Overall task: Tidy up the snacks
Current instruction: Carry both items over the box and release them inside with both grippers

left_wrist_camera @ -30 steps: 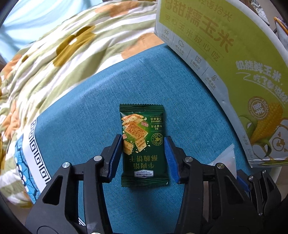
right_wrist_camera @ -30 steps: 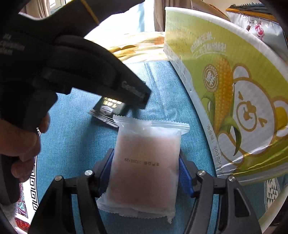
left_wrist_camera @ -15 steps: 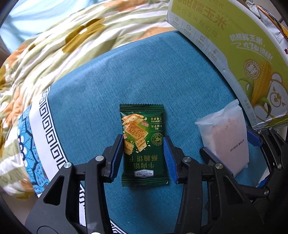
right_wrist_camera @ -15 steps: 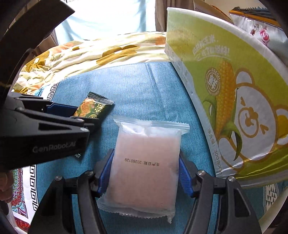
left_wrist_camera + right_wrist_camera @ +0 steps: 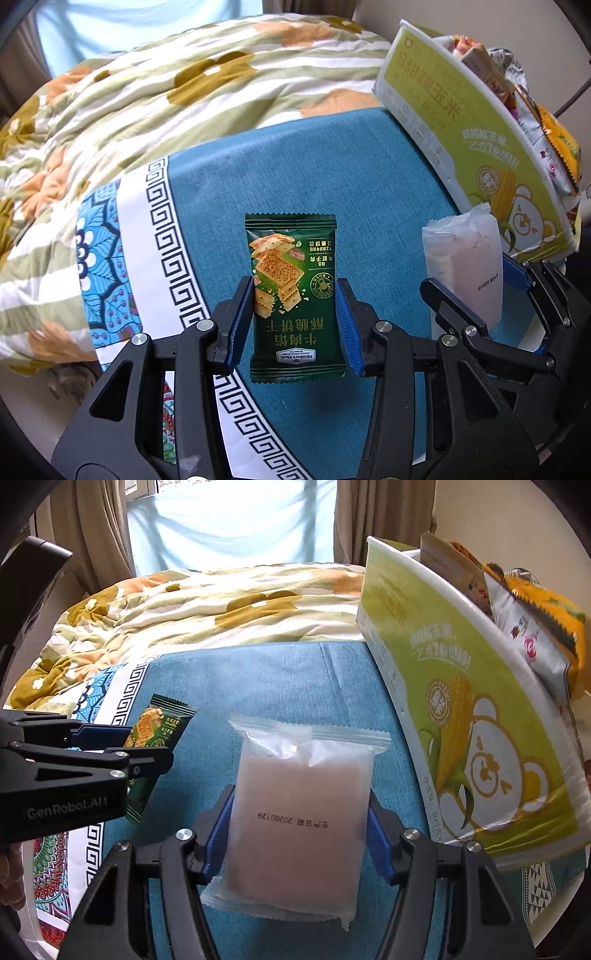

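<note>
My left gripper (image 5: 295, 325) is shut on a dark green cracker packet (image 5: 293, 295) and holds it above the blue tablecloth (image 5: 295, 173). My right gripper (image 5: 301, 830) is shut on a translucent pale pink snack packet (image 5: 299, 823), also held above the cloth. In the left wrist view the right gripper (image 5: 476, 291) and its pink packet (image 5: 465, 258) are at the right. In the right wrist view the left gripper (image 5: 122, 746) and the green packet (image 5: 159, 731) are at the left. A green and white corn box (image 5: 461, 122) stands at the right, with several snack bags (image 5: 532, 627) in it.
A floral quilt (image 5: 147, 96) lies on a bed beyond the table. The cloth has a patterned white and blue border (image 5: 147, 240) at the left. Curtains and a bright window (image 5: 229, 520) are at the back.
Both grippers have risen and drawn back with their packets. The box's open top and the cloth's border have come into view. The left gripper has moved out from in front of the right camera.
</note>
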`<state>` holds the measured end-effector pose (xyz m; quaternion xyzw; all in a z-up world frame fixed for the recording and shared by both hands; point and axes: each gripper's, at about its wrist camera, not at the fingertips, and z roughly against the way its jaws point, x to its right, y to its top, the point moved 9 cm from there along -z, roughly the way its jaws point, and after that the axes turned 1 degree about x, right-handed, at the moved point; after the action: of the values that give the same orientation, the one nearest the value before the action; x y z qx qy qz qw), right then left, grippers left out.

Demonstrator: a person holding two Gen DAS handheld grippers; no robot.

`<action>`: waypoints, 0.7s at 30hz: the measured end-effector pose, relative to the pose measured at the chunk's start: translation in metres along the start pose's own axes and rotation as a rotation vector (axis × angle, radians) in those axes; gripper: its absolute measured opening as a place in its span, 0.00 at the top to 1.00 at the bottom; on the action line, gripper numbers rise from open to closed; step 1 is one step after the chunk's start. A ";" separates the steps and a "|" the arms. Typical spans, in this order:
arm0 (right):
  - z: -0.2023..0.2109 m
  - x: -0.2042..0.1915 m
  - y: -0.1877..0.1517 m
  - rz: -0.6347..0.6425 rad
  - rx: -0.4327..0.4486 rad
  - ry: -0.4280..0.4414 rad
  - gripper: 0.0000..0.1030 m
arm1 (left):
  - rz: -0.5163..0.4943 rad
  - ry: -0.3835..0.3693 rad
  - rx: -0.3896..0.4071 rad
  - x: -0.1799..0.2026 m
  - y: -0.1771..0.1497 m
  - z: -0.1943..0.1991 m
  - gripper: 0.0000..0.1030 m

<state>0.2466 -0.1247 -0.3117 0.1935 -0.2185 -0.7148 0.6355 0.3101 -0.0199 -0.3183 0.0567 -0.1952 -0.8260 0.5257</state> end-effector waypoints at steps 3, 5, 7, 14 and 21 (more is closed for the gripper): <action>0.020 -0.004 0.010 -0.001 0.029 0.018 0.43 | 0.020 -0.013 0.048 0.001 0.005 0.032 0.61; 0.037 -0.005 0.017 0.003 0.046 0.035 0.43 | 0.019 -0.019 0.083 0.005 0.010 0.055 0.61; 0.055 -0.005 0.026 0.004 0.067 0.053 0.43 | 0.009 -0.021 0.118 0.013 0.019 0.074 0.61; 0.123 0.015 0.057 -0.014 0.155 0.142 0.43 | -0.010 -0.031 0.219 0.059 0.053 0.132 0.61; 0.156 0.087 0.074 0.011 0.194 0.143 0.43 | 0.010 -0.070 0.274 0.150 0.089 0.151 0.61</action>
<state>0.2105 -0.2078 -0.1408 0.3034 -0.2419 -0.6712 0.6317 0.2738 -0.1469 -0.1291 0.0981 -0.3244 -0.7905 0.5101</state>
